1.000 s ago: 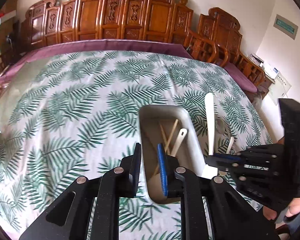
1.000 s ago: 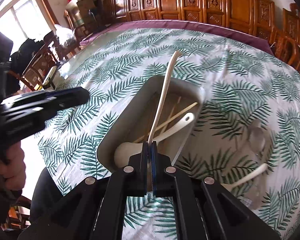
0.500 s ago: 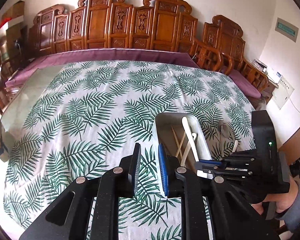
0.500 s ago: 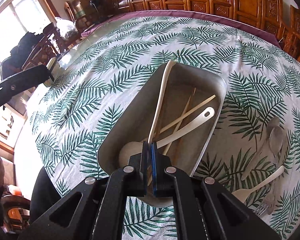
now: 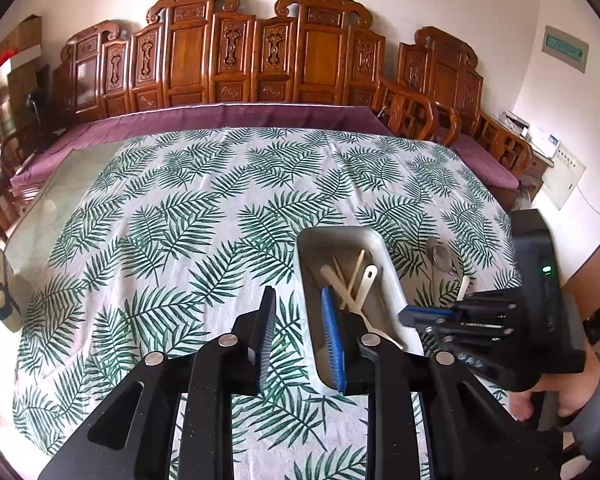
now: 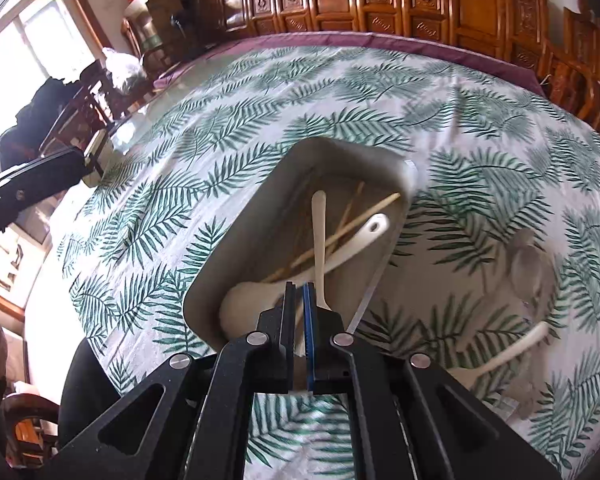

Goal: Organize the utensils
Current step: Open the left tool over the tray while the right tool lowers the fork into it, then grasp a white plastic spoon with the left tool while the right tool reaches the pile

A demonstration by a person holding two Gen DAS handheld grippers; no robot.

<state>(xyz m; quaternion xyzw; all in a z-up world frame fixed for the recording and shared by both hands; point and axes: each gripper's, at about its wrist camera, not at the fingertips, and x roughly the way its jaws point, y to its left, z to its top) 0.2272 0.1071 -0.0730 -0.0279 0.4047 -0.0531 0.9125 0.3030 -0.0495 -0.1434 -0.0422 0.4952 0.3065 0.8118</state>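
While the tray [image 6: 236, 236] sits on the leaf-print cloth of the counter [image 5: 180, 216], we see it holding a jumble of pale utensils: thin chopsticks [image 6: 364, 216], a white ladle [image 6: 256, 300] with a holed handle, and a cream spoon-like piece [image 6: 319, 240] lying lengthwise on top. Our right claw [image 6: 298, 320] hovers over the tray's near end with its jaws nearly together; whether the pads pinch that cream piece we cannot tell, since its lower end is hidden beside them. Our left claw [image 5: 300, 332] has narrow jaws that are opening, with nothing between them but cloth and the tray's edge. Right of the tray, on the cloth, lie metal spoons [image 6: 532, 268] and a white-handled utensil [image 6: 512, 352].
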